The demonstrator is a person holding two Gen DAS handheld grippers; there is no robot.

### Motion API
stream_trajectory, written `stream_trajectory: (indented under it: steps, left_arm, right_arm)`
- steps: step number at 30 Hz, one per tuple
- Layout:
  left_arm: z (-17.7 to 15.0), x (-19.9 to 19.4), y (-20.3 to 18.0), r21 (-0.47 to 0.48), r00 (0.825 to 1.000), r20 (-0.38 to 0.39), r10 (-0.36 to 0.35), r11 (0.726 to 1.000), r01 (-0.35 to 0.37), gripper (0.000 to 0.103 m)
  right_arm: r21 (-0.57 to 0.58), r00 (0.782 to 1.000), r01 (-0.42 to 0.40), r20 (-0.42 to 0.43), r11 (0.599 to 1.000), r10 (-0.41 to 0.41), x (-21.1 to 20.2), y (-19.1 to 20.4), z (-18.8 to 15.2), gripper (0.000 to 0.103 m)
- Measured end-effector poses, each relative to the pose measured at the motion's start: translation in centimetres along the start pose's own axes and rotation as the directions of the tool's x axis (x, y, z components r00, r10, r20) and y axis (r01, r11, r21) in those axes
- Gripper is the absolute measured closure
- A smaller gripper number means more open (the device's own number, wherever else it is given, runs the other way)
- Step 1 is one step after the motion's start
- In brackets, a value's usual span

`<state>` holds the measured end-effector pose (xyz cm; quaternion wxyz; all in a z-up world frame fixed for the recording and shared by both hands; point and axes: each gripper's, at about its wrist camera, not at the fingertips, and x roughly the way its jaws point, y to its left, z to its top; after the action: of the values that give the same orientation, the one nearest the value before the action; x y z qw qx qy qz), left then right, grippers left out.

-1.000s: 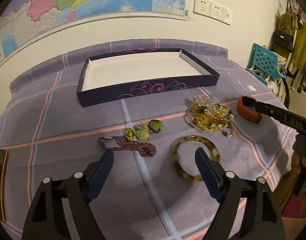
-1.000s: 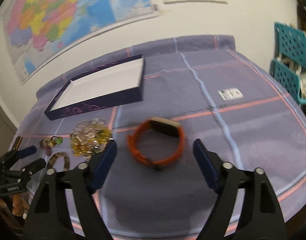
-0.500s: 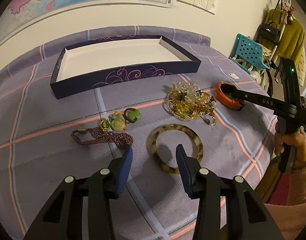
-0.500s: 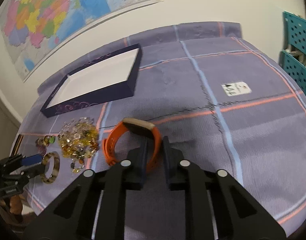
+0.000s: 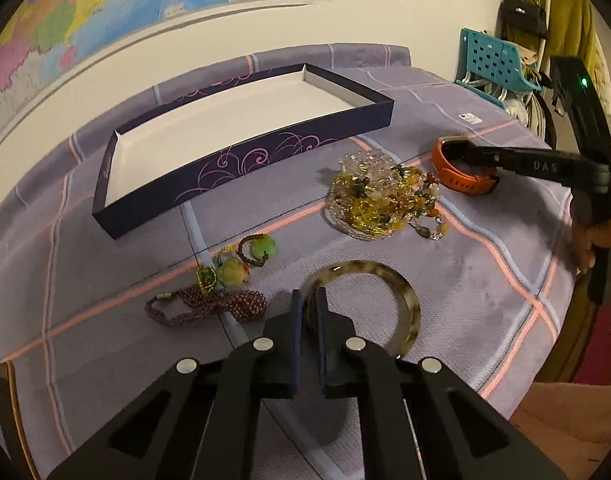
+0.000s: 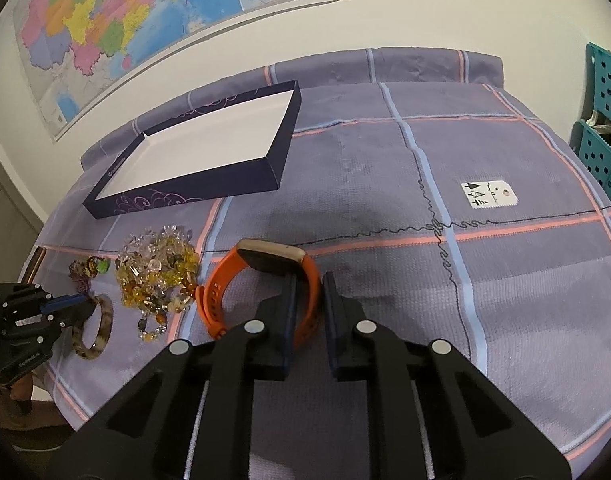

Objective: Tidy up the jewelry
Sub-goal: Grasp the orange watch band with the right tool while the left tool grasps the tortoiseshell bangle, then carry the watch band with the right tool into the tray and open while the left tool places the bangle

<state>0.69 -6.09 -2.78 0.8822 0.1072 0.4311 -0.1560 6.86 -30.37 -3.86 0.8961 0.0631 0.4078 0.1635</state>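
My left gripper (image 5: 309,296) is shut on the near rim of a tortoiseshell bangle (image 5: 401,288) that lies on the purple checked cloth. The right wrist view shows that gripper (image 6: 79,302) and the bangle (image 6: 101,320) at far left. My right gripper (image 6: 309,280) is shut on the strap of an orange watch (image 6: 221,292); the left wrist view has that gripper (image 5: 453,146) on the watch (image 5: 465,184). A pile of yellow and clear beads (image 5: 381,196) lies between them. Green stone charms (image 5: 261,248) and a purple bead chain (image 5: 209,304) lie left of the bangle. The dark box (image 5: 241,164) with a white inside stands empty behind.
A white tag (image 6: 489,194) lies on the cloth to the right. Teal baskets (image 6: 601,120) stand past the table's right edge. A person's hand (image 5: 601,236) holds the right gripper's handle. A map hangs on the wall behind the box (image 6: 185,196).
Both grippers went from wide open to shut. The left one closed on the bangle's rim, the right one on the watch strap. Each crept a little forward and down.
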Motion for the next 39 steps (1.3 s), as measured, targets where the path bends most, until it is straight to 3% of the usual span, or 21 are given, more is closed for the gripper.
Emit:
stream_trajectory:
  steps: [8, 16, 22, 30, 39]
  left_arm:
    - [0.7, -0.5, 1.7, -0.066, 0.999, 0.019, -0.05, 0.997, 0.051, 0.098]
    - [2.6, -2.5, 4.2, -0.125, 0.991, 0.094, -0.099, 0.986, 0.111, 0.098]
    - [5.1, -3.2, 6.7, -0.168, 0.988, 0.134, -0.077, 0.981, 0.099, 0.098]
    - [9.8, -1.7, 10.4, -0.221, 0.987, 0.161, -0.018, 0.974, 0.054, 0.098]
    - [14.1, 3.7, 14.7, -0.296, 0.994, 0.103, 0.02, 0.955, 0.011, 0.098]
  right_arm:
    - [-0.009, 0.999, -0.038, 0.031, 0.999, 0.038, -0.9, 0.2, 0.7, 0.092]
    - [-0.028, 0.994, -0.074, 0.082, 0.997, 0.076, -2.3, 0.7, 2.7, 0.092]
    - [-0.065, 0.989, -0.102, 0.102, 0.993, 0.109, -2.0, 2.1, 5.6, 0.092]
    - [-0.11, 0.984, -0.149, 0.085, 0.983, 0.158, 2.0, 5.1, 12.1, 0.092]
    - [-0.096, 0.99, -0.135, 0.014, 0.986, 0.137, 9.6, 6.9, 17.3, 0.092]
